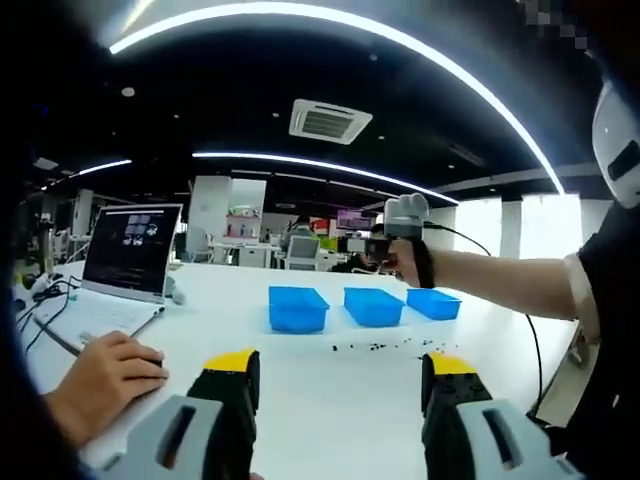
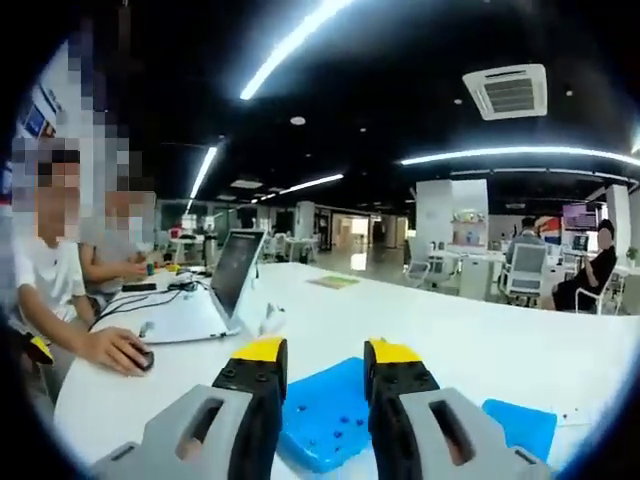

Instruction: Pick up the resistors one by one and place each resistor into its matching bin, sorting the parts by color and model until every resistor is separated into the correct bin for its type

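Three blue bins stand in a row on the white table: left bin (image 1: 298,307), middle bin (image 1: 373,305), right bin (image 1: 434,302). Small dark resistors (image 1: 385,347) lie scattered on the table just in front of them. My left gripper (image 1: 341,375) is open, held low and short of the resistors, with nothing between its jaws. A person's hand holds my right gripper (image 1: 405,235) up above the right-hand bins. In the right gripper view, my right gripper (image 2: 327,365) stands open over a blue bin (image 2: 325,415) holding a few dark resistors (image 2: 338,428). A second bin (image 2: 520,425) lies to its right.
An open laptop (image 1: 130,250) sits at the table's left with cables beside it. A person's hand (image 1: 100,375) rests on a mouse near my left jaw. The same laptop (image 2: 235,270) and hand (image 2: 115,350) appear in the right gripper view. People sit at desks in the background.
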{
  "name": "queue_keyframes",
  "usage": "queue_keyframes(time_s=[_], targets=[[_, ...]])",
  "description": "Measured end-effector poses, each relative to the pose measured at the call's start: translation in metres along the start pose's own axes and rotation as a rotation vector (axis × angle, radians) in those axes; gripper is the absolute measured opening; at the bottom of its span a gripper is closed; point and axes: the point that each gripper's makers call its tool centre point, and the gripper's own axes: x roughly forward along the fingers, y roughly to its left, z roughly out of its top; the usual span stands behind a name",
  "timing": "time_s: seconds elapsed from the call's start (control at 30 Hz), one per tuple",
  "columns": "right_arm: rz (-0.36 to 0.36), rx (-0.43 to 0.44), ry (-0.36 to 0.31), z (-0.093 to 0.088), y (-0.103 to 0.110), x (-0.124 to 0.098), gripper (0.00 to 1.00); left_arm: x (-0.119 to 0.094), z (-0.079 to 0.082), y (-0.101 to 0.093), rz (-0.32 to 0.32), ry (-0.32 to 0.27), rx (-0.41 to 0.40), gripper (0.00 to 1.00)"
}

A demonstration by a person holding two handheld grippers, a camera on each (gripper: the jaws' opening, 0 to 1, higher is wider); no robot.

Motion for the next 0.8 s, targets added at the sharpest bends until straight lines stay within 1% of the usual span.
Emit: queue_keyframes(time_s=[0.1,0.27,0.3,0.43,0.53,0.6,0.67,0.73,0.8], targets=[[0.005,-0.006,-0.004,-0.003,0.001,-0.025,0.33,0.001,0.001,-0.001,-0.006,-0.001,0.006,0.66],[0.019,-0.005,-0.009,-0.014,0.009,-0.081,0.32,0.003,0.003,-0.002,-0.013,0.001,0.016,0.66],[0.021,0.002,-0.013,-0.017,0.011,-0.098,0.32,0.004,0.004,-0.002,-0.015,0.000,0.018,0.66],[0.018,0.028,-0.024,-0.029,0.020,-0.143,0.32,0.008,0.004,-0.004,-0.025,0.004,0.024,0.66],[0.013,0.030,-0.025,-0.040,0.026,-0.168,0.32,0.011,0.004,-0.006,-0.034,0.006,0.026,0.66],[-0.001,0.036,-0.020,-0.051,0.028,-0.195,0.32,0.013,0.004,-0.009,-0.045,0.010,0.031,0.67],[-0.038,0.048,-0.015,-0.059,0.026,-0.217,0.32,0.014,0.004,-0.010,-0.050,0.012,0.032,0.67],[-0.065,0.071,-0.016,-0.064,0.026,-0.235,0.31,0.016,0.003,-0.011,-0.053,0.014,0.031,0.67],[-0.080,0.072,-0.010,-0.069,0.028,-0.248,0.31,0.017,0.002,-0.011,-0.056,0.019,0.030,0.67]])
